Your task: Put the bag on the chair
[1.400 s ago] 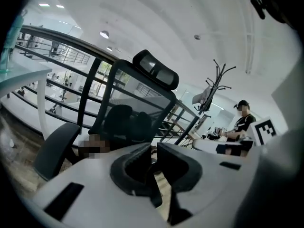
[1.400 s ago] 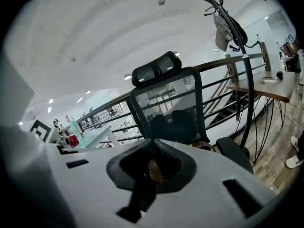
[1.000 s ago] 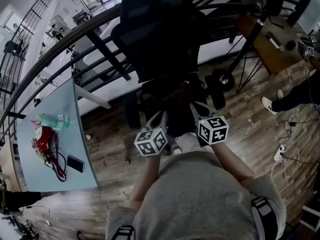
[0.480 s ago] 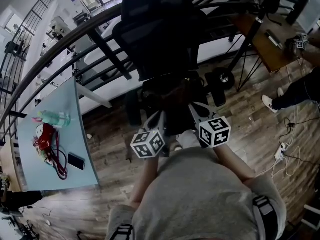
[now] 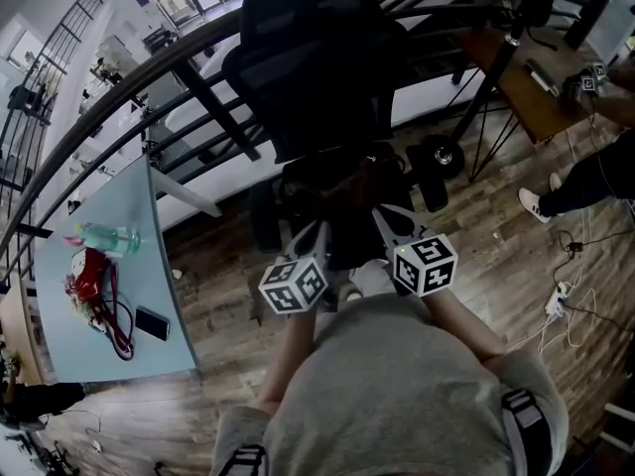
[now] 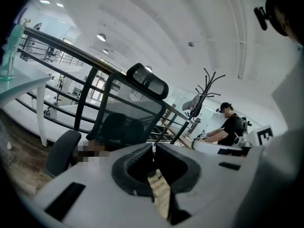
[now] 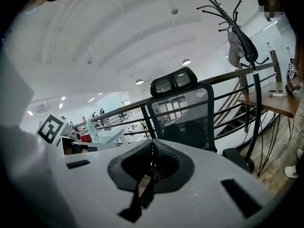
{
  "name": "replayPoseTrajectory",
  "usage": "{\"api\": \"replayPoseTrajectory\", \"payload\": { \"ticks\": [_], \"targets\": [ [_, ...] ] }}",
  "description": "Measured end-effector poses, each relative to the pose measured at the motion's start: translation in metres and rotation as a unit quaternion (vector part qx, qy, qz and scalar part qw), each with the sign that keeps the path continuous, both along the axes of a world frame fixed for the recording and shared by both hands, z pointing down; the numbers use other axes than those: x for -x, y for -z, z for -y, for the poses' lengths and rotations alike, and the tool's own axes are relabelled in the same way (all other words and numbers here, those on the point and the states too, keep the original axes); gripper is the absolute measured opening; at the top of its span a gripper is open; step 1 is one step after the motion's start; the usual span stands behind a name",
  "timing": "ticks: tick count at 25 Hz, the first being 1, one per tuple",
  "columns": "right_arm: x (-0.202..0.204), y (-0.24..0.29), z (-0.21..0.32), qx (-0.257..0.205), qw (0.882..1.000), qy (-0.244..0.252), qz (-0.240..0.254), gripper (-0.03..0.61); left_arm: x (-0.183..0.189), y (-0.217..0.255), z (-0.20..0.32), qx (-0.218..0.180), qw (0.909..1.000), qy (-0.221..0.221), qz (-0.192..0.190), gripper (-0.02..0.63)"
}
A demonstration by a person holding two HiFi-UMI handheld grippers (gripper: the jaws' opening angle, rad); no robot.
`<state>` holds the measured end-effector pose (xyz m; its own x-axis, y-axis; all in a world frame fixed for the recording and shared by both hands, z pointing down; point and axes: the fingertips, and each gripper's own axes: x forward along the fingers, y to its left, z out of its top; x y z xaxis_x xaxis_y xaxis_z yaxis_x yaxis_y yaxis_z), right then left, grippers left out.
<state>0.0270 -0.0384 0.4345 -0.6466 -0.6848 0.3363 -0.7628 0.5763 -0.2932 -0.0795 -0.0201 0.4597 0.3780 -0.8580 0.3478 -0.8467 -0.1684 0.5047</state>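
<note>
Presently, head view: the bag (image 5: 332, 191) is seen as a dark, slumped mass with brownish patches, resting on the seat of the black chair (image 5: 317, 58) at upper centre. The left gripper (image 5: 316, 228) and right gripper (image 5: 382, 214) are held just short of its near edge. At lower left a pale bench (image 5: 109, 350) carries a bottle (image 5: 104, 236), a red item (image 5: 87, 271) and a phone (image 5: 151, 322). A railing (image 5: 149, 77) runs behind the chair, and a wooden bench (image 5: 536, 97) is noted at upper right.

Left gripper view: the jaws are clenched together, with nothing gripped between them. The bag is made out as a dark lump on the seat at centre left, and an armrest (image 6: 61, 148) stands beside it. A coat stand (image 6: 204, 91) and a seated person (image 6: 232, 125) are seen further right.

Right gripper view: the jaws are likewise pressed shut. A thin brownish sliver at the seam cannot be identified, and no hold on the bag is seen. The bag lies low on the seat, at centre.

Handling, as judged: the bag is taken to be soft and floppy, of modest weight, and likely to sag when lifted. A strap or top edge would be the place to grip it, though none is clearly shown. The armrests could hem in a sideways approach.
</note>
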Motion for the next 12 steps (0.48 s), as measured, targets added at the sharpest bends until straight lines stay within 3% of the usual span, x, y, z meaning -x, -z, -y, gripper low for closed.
{"api": "replayPoseTrajectory", "payload": {
  "ticks": [12],
  "targets": [
    [0.006, -0.003, 0.007, 0.005, 1.0, 0.003, -0.002, 0.004, 0.014, -0.004, 0.006, 0.001, 0.9999, 0.014, -0.003, 0.017]
  ]
}}
